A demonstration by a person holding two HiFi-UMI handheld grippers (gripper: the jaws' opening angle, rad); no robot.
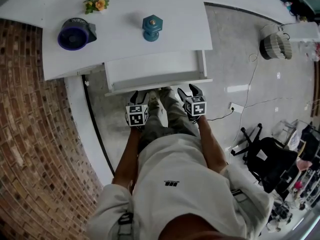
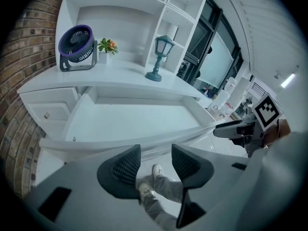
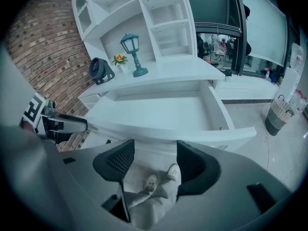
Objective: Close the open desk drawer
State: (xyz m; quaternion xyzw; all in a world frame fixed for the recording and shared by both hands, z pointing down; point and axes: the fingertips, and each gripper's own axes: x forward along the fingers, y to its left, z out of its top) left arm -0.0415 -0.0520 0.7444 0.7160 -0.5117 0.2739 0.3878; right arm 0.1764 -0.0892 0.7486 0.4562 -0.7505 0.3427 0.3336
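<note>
Drawer [image 1: 159, 86] found pulled out, empty (likely light, stiff, sliding freely). Left gripper [image 2: 155, 163] and right gripper [image 3: 155, 159] held agape, nothing grasped; its front is best pushed evenly.

Fan [image 1: 75, 33] left of lantern [image 1: 152, 27] on desk [image 1: 122, 46]; drawer [image 1: 150, 68] open in front.

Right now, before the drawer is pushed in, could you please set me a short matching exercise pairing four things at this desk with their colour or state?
Things:
1. fan
2. lantern
3. flowers
4. drawer

Colour or state:
A. pulled open
B. teal
C. purple
D. orange and yellow

Pairs: 1-C, 2-B, 3-D, 4-A.
</note>
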